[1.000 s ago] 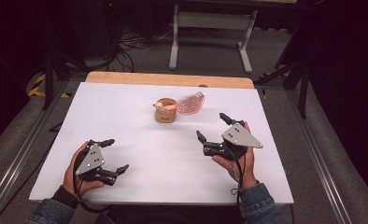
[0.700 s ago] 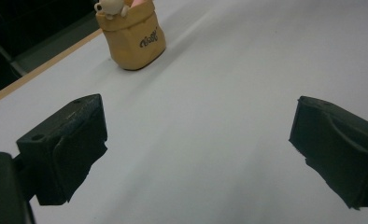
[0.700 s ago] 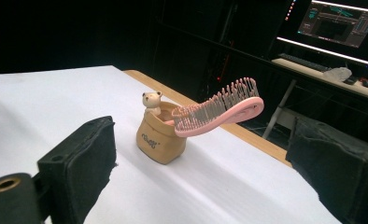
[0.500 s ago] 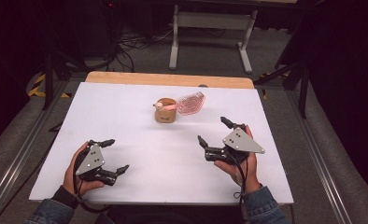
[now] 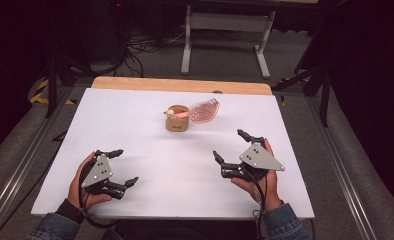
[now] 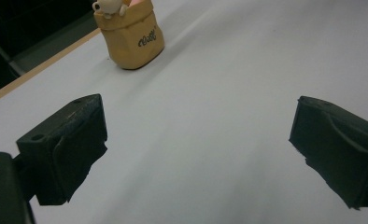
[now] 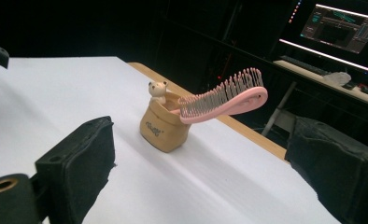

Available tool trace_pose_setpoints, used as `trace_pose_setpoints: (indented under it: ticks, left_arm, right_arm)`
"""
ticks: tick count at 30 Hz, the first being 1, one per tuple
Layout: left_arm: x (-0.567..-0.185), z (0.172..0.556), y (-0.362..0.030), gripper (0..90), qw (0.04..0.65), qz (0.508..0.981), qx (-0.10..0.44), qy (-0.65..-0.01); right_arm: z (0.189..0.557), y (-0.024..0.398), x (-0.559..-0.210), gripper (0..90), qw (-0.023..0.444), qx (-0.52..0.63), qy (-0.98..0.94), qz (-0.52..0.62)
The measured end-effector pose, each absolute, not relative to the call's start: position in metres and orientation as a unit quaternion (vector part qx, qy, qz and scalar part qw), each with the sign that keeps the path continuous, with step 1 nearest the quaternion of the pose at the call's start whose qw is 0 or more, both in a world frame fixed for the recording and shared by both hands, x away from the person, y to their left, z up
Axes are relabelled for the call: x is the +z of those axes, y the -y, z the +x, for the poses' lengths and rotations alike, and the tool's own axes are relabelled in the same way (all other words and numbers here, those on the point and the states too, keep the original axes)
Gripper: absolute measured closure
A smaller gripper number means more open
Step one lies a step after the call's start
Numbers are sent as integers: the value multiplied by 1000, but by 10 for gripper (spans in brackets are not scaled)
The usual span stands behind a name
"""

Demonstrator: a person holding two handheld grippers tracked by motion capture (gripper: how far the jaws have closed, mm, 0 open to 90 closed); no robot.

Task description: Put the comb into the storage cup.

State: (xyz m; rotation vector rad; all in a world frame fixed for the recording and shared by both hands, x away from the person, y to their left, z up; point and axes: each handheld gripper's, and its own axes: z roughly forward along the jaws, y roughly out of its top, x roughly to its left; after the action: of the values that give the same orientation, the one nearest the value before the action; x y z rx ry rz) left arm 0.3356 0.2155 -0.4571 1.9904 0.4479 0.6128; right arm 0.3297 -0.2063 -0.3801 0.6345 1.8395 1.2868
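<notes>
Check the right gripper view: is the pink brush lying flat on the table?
No, the pink brush sits with its handle in the tan holder, its bristled head sticking out above the white table.

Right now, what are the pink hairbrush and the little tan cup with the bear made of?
The pink hairbrush looks like smooth plastic: even colour, a slight sheen, thin moulded bristles. The little tan cup with the bear seems matte, maybe soft rubber or ceramic; its dull rounded sides leave that open.
</notes>
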Motion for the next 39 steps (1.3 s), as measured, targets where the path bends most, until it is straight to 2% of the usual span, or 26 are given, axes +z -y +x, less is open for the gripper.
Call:
trace_pose_setpoints:
  ticks: [39]
  left_arm:
    - [-458, 336, -214, 49, 483, 819, 253, -181]
  right_arm:
    - [325, 226, -429, 67, 390, 456, -766, 228]
